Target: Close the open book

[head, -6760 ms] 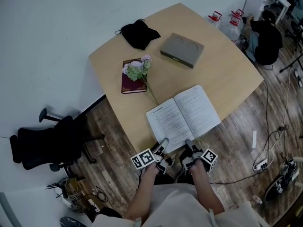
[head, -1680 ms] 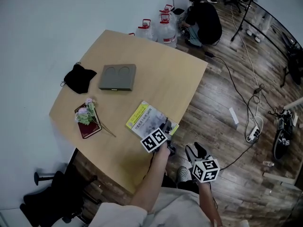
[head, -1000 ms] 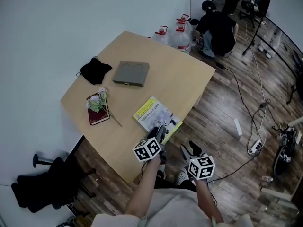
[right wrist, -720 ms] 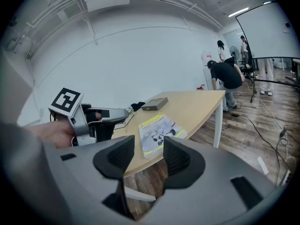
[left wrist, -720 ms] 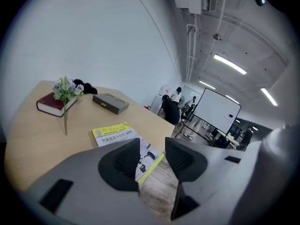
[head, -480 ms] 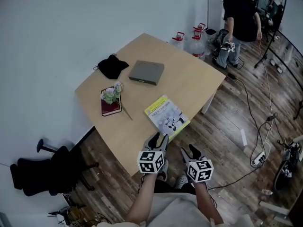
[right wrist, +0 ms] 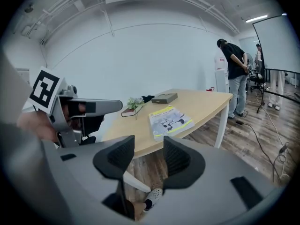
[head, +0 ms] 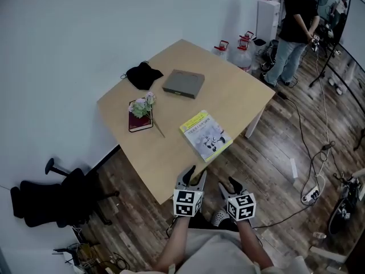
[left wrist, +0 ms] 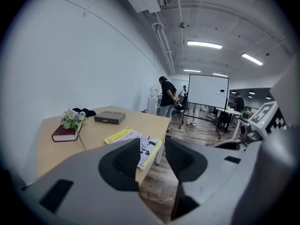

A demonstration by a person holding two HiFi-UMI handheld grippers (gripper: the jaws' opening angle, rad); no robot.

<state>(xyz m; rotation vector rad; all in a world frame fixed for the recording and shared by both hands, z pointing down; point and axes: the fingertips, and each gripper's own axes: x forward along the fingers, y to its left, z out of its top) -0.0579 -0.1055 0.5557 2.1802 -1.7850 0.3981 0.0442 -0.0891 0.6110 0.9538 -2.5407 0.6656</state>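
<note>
1 shut book (head: 206, 136), cover print illegible

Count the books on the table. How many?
2. A yellow book lies closed near the table's front edge; a dark red book lies under the flowers at the left.

2 books (head: 205, 136) (head: 137, 124), 1 gry box (head: 183, 83), 1 blk cloth (head: 144, 75).
</note>
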